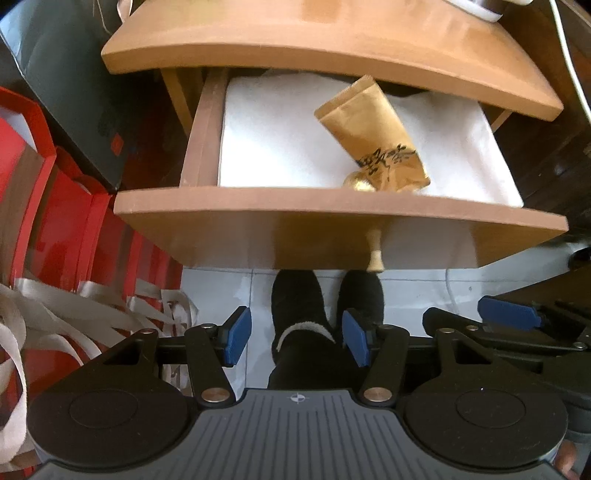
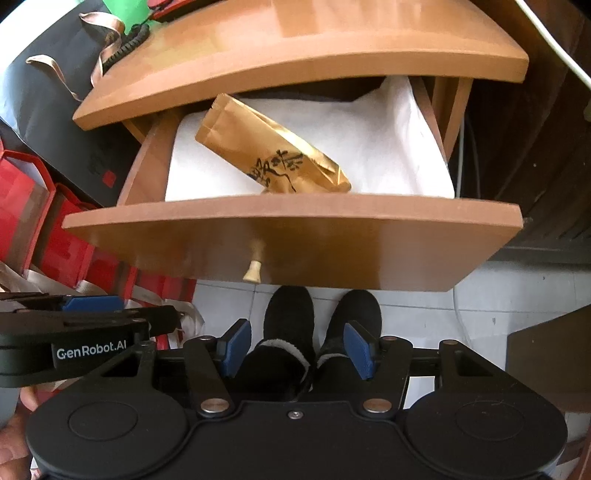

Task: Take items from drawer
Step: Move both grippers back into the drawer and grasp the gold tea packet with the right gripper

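"GenRobot.AI" in white letters on the black body of the left gripper (image 2: 94,306), seen from the right wrist. Black brush-style characters, too cursive to read, on the gold pouch (image 2: 273,155) in the open drawer (image 2: 291,214). Small red square seal, illegible, on the dark bag (image 2: 55,110) beside the cabinet.

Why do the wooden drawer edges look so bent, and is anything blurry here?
Left wrist view: the fisheye lens bows the straight drawer front; the gold packet looks slightly soft. Right wrist view: same bowing, with glare on the cabinet top.
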`<state>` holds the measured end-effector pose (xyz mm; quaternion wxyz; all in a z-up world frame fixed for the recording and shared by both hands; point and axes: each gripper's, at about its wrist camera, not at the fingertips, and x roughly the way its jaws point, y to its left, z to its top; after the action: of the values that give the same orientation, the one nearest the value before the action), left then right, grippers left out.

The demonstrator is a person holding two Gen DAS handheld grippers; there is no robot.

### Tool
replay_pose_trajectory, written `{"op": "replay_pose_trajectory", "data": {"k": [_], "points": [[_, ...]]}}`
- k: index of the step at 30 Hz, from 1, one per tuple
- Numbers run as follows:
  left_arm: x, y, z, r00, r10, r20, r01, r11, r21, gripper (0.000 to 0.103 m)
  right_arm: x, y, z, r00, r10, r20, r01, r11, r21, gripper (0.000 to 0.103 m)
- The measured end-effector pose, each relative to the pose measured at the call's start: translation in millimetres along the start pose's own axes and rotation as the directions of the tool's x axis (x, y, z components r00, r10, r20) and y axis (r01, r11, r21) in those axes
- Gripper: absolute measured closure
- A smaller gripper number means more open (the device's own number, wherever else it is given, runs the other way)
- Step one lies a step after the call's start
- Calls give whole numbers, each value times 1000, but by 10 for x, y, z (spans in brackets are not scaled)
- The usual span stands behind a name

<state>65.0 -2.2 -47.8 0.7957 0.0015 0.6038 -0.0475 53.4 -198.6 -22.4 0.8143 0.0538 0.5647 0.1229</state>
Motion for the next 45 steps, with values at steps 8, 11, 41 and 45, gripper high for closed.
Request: {"op": "replay_pose_trajectory", "data": {"k": [8,11,41,45], "points": [[-294,57,139,998,-35,43,35,999,11,45,-311,38,187,999,41,31,-38,994,-98,49],[-396,85,213,997,-48,66,48,999,8,45,-439,50,298,997,48,57,-39,989,-142,49],[122,245,810,996,-58,66,61,998,-34,45,371,208,1288,989,127,74,-90,919,-385,48],[213,249,814,997,-63,52,65,997,-36,45,497,175,1298,988,150,39,-126,923,-363,46]]}}
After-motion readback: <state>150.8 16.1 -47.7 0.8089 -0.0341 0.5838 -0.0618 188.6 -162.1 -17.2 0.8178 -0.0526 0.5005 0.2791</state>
